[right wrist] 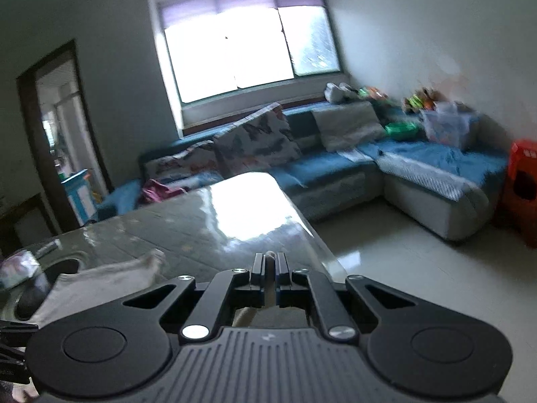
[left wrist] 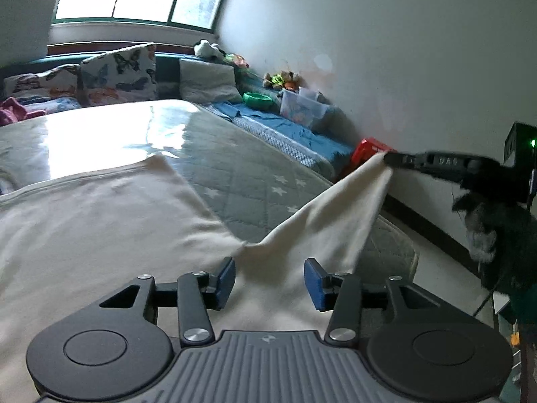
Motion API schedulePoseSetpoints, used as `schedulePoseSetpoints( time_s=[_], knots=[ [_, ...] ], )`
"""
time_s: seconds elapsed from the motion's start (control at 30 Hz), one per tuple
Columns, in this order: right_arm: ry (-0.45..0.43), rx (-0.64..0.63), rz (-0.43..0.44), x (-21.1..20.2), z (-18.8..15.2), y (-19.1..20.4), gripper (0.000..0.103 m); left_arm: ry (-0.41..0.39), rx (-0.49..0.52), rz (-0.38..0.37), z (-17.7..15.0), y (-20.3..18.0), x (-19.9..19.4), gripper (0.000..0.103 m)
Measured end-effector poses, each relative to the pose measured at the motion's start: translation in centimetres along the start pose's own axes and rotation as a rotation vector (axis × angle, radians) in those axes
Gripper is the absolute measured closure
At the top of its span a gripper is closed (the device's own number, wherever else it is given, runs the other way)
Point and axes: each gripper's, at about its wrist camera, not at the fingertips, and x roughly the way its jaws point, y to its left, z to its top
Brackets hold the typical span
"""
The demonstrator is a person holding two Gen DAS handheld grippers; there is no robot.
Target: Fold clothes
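Observation:
A cream garment (left wrist: 94, 221) lies spread on the quilted table cover (left wrist: 248, 174). My left gripper (left wrist: 268, 283) is open just above the cloth, its blue pads (left wrist: 225, 280) on either side of a ridge in it. My right gripper (left wrist: 389, 158) reaches in from the right, shut on a corner of the garment and lifting it into a taut flap. In the right wrist view the right gripper (right wrist: 269, 262) is shut on a thin strip of cloth, and the rest of the garment (right wrist: 100, 285) lies at lower left.
A blue corner sofa (right wrist: 335, 168) with butterfly cushions (left wrist: 117, 74), toys and a clear plastic box (left wrist: 302, 107) runs along the window and the right wall. A red box (right wrist: 523, 181) stands by the wall. The table's right edge (right wrist: 315, 231) drops to a pale tiled floor.

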Motion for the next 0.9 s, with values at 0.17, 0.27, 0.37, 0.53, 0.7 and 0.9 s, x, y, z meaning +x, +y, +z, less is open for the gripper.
schedulePoseSetpoints(
  time_s=[0.17,0.27,0.37,0.53,0.7,0.9],
  knots=[
    [-0.045,-0.089,0.089,-1.4,2.2,4.1,0.099,0.013,0.003,0.04,-2.5,1.0,-3.7,0.051],
    [-0.055,-0.149,0.156,-1.8,3.3,7.4,0.099,0.012,0.007,0.059,-4.0,1.2,-5.2,0.05],
    [-0.043,-0.221,0.243,-1.6,3.8,11.5,0.099,0.003,-0.018,0.074,-5.3,1.8,-6.6,0.05],
    [0.025,-0.326,0.376,-0.1,2.9,18.0,0.099,-0.039,-0.077,0.096,-6.8,2.6,-8.8,0.049],
    [0.147,-0.411,0.502,2.1,-0.4,23.8,0.099,-0.064,-0.139,0.129,-8.1,3.9,-10.4,0.048],
    [0.297,-0.468,0.611,4.2,-5.4,28.4,0.098,-0.075,-0.188,0.152,-8.6,4.8,-11.2,0.048]
  ],
)
